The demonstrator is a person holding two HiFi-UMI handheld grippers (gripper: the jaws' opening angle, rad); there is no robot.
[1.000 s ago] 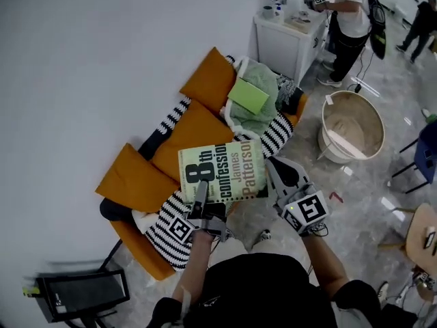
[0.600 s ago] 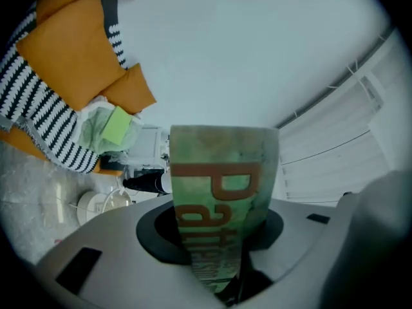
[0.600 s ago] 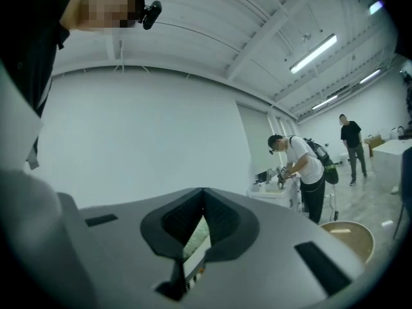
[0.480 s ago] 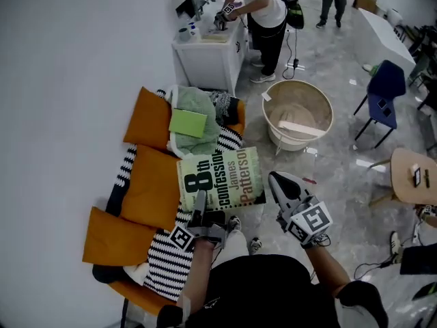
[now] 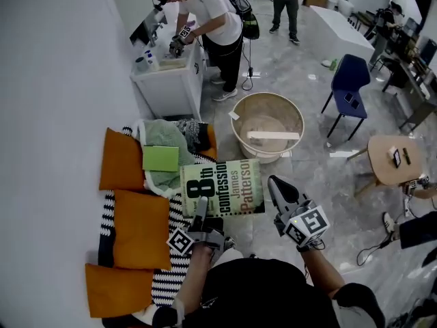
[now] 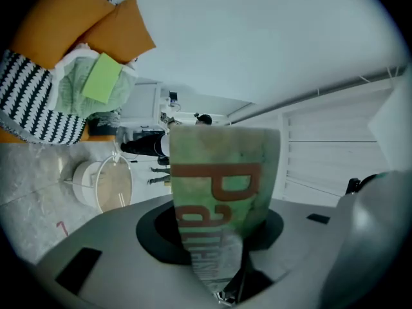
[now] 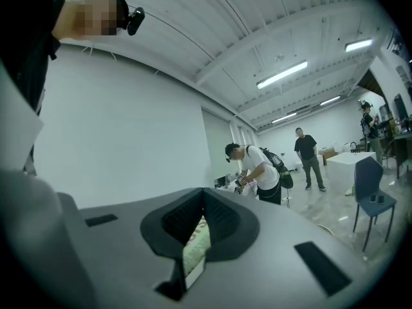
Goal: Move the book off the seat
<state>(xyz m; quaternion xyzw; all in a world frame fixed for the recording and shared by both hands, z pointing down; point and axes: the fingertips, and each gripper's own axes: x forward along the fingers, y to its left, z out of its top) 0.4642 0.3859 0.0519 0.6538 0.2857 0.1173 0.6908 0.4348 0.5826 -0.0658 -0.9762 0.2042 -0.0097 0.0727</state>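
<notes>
Book (image 5: 222, 188) swung past seat (image 5: 107, 214) edge | left gripper (image 5: 200, 205) clamps it part-open, right gripper (image 5: 273, 182) pinches its edge | step: carry-off | next: needs a set-down spot

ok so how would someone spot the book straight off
Find the black-and-white striped seat with orange cushions by the left wall. At its right edge, the left tool holds up a pale green paperback book. Unlike the plain bright green square lying on the seat, its cover carries bold black and rust lettering.
</notes>
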